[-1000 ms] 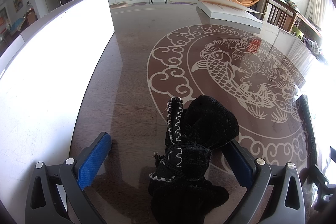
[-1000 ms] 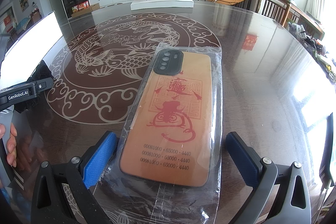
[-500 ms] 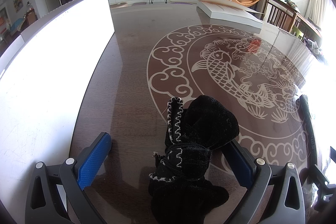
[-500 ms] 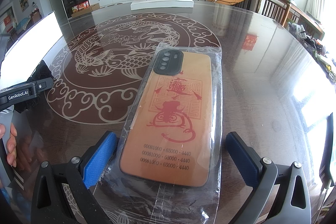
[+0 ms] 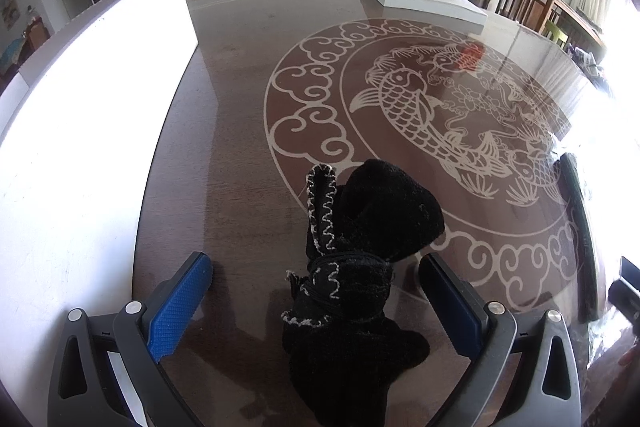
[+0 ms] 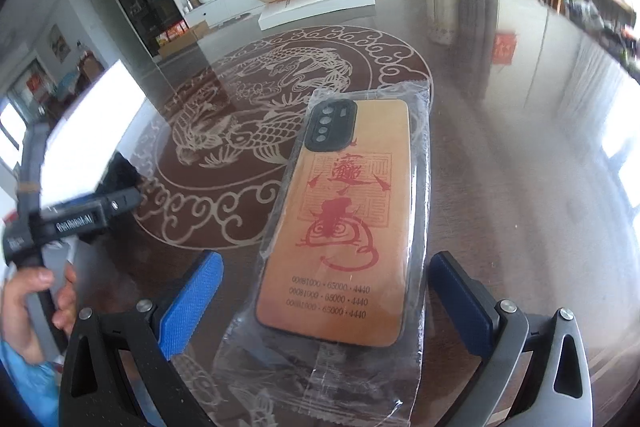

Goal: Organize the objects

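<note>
Since a moment ago my right gripper (image 6: 324, 297) has tilted and swung, so the room leans in its view, while the left gripper (image 5: 316, 301) shows the same scene as before. Both stand released, blue ribbed pads spread wide with nothing clamped. Between my left fingers lies a black glove (image 5: 360, 255), fuzzy knit with pale zigzag stitching along its edges, bunched into a lump; it sits nearer my right-hand pad, almost touching it, and well clear of the other. Between my right fingers lies a flat phone case (image 6: 340, 219), orange with red printed figures and a dark camera block at its far end, sealed in crinkled clear plastic. It rests on the glossy table (image 6: 520, 167), apart from both pads, and runs forward from them.
</note>
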Demonstrator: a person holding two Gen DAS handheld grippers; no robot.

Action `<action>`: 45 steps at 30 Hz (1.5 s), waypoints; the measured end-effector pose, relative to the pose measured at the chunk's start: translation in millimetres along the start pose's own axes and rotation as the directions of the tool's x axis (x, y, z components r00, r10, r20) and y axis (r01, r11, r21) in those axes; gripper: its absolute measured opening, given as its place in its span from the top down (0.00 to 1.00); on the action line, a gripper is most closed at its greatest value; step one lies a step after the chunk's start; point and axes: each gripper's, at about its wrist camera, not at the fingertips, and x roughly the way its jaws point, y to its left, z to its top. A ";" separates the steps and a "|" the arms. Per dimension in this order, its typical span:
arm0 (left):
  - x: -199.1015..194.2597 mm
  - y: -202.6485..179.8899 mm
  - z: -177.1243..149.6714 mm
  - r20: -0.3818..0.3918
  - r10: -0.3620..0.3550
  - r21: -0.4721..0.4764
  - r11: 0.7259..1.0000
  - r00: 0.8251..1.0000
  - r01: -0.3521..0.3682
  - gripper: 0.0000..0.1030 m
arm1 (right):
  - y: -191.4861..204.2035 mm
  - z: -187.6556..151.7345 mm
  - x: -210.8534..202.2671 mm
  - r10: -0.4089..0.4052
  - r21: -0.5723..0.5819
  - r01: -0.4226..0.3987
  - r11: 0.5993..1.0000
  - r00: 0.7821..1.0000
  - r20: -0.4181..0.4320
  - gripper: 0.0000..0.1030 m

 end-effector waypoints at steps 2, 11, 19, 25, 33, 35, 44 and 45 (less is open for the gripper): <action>-3.9 0.6 -2.9 0.003 -0.040 0.002 0.999 0.999 0.040 0.00 | -1.9 15.1 -8.1 -0.021 0.048 0.021 0.999 1.000 -0.002 0.00; -21.0 -11.4 -7.9 0.074 -0.067 0.092 0.994 0.995 0.060 0.69 | 35.2 38.3 42.1 -0.282 -0.139 0.261 0.955 0.947 -0.155 0.26; -92.9 0.8 -37.4 0.173 -0.288 0.004 0.956 0.942 0.292 0.69 | 42.3 42.1 -14.1 -0.093 -0.044 0.089 0.995 0.992 -0.088 0.27; -189.4 73.7 -40.8 0.346 -0.304 -0.063 0.936 0.888 0.345 0.69 | 156.5 67.0 -65.3 0.108 -0.175 -0.106 0.979 0.994 -0.001 0.27; -208.1 213.4 -69.1 0.301 0.045 -0.302 0.952 0.952 0.051 0.69 | 363.6 49.6 -53.2 0.370 -0.411 -0.381 0.828 0.922 -0.112 0.27; -196.4 236.2 -79.7 0.249 0.107 -0.350 0.937 0.963 -0.013 0.69 | 401.9 34.3 -30.7 0.364 -0.452 -0.395 0.800 0.918 -0.157 0.27; -170.6 252.7 -100.4 0.117 0.233 -0.395 0.903 0.965 -0.170 0.16 | 441.7 -9.7 48.0 0.329 -0.436 -0.463 0.772 0.877 -0.350 0.26; -173.2 248.8 -100.0 0.119 0.266 -0.389 0.899 0.957 -0.202 0.06 | 437.6 -8.2 42.0 0.342 -0.434 -0.470 0.769 0.875 -0.341 0.26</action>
